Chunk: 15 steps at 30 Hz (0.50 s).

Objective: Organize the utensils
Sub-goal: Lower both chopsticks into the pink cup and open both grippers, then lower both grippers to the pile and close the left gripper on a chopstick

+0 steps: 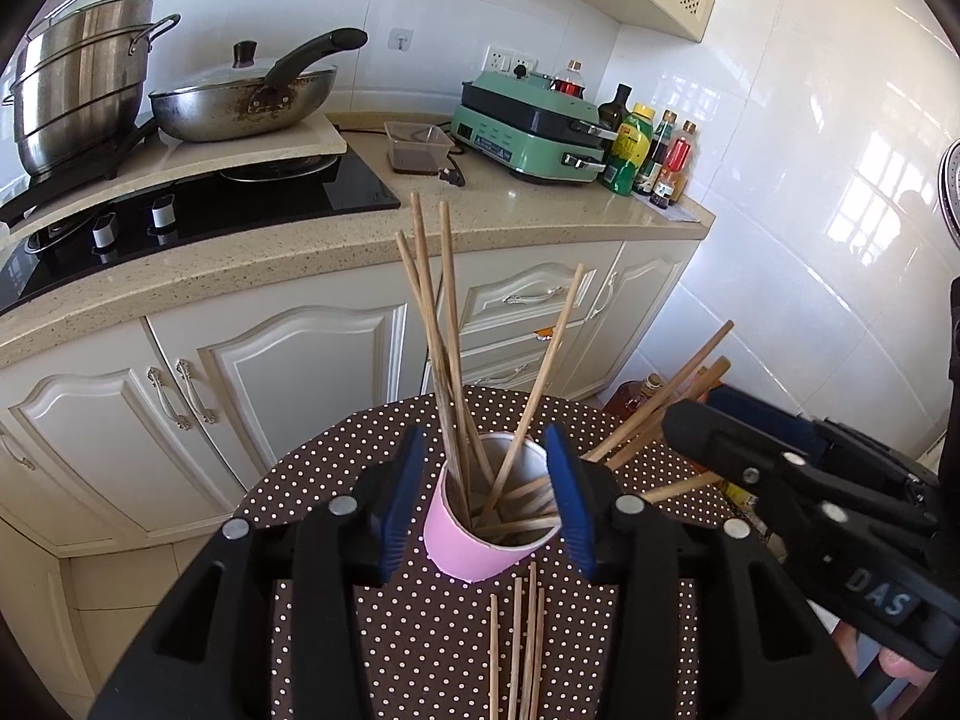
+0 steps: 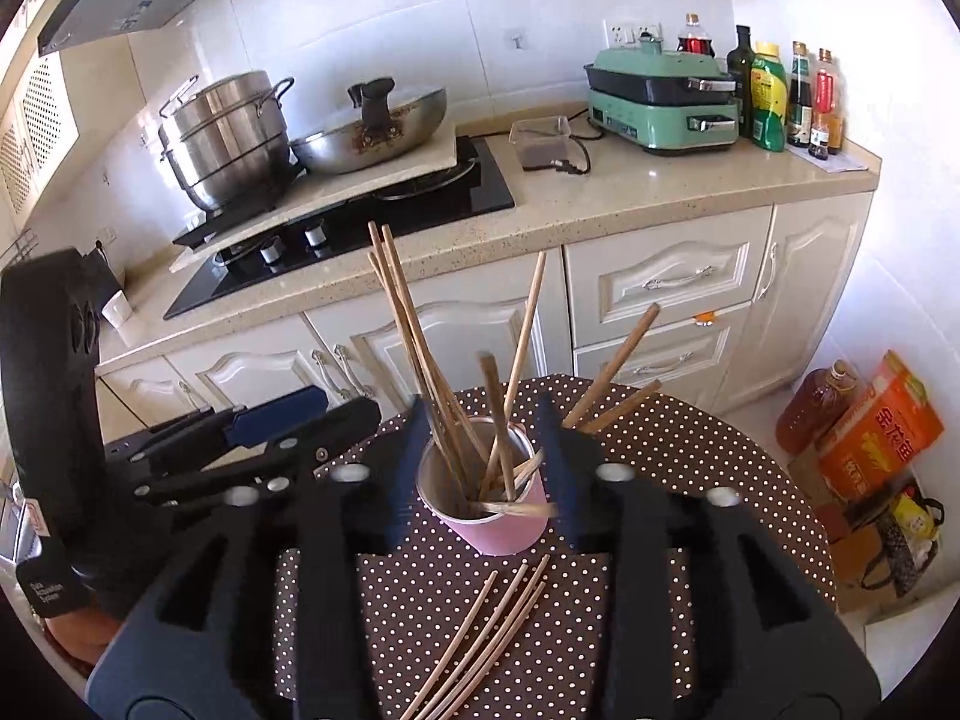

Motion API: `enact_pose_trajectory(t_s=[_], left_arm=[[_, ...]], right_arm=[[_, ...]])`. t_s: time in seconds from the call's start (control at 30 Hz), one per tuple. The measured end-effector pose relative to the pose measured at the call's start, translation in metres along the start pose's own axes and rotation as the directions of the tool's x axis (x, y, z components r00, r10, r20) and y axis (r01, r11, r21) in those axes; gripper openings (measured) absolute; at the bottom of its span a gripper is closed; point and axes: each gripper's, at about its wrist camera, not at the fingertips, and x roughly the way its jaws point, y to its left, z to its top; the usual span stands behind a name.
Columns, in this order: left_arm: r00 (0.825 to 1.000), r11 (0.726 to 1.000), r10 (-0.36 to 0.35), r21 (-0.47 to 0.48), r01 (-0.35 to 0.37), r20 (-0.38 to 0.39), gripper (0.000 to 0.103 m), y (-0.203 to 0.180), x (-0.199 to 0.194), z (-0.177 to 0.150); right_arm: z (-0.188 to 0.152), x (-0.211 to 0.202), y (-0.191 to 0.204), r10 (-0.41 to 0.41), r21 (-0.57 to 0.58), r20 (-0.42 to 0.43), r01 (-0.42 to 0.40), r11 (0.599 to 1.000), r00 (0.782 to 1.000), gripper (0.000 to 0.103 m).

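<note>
At lower centre, both grippers' fingers stand open beside the pink cup (image 1: 480, 546), which gathers chopsticks (image 1: 447, 348); loose ones (image 2: 480, 630) wait on the bench (image 2: 690, 438).

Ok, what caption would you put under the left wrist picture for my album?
Open left claw around a pink cup of chopsticks, with loose chopsticks on the dotted table.

Left gripper (image 1: 487, 498) and right gripper (image 2: 480, 468) both hover with jaws spread.
</note>
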Motion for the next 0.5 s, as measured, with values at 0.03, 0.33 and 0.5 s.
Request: enact_pose_trajectory(t_s=[0.03,0.33,0.5], left_arm=[[1.000,1.000,0.001,0.000,-0.001,-0.001,0.042,0.000,-0.001,-0.001],[1.000,1.000,0.003,-0.027,-0.003,-0.028,0.042,0.003,-0.010,-0.023],[0.997,1.000,-0.001,-0.028,-0.001,-0.074,0.042,0.004,-0.009,-0.045]], right_arm=[[-0.001,-0.003,0.000,0.000,0.002,0.005,0.000,1.000,1.000,0.045],[-0.013,-0.040,-0.013,-0.037,0.039,0.050,0.035,0.999,0.998,0.045],[-0.031,-0.059,-0.029,-0.079,0.072,0.057,0.075,0.995,0.995,0.045]])
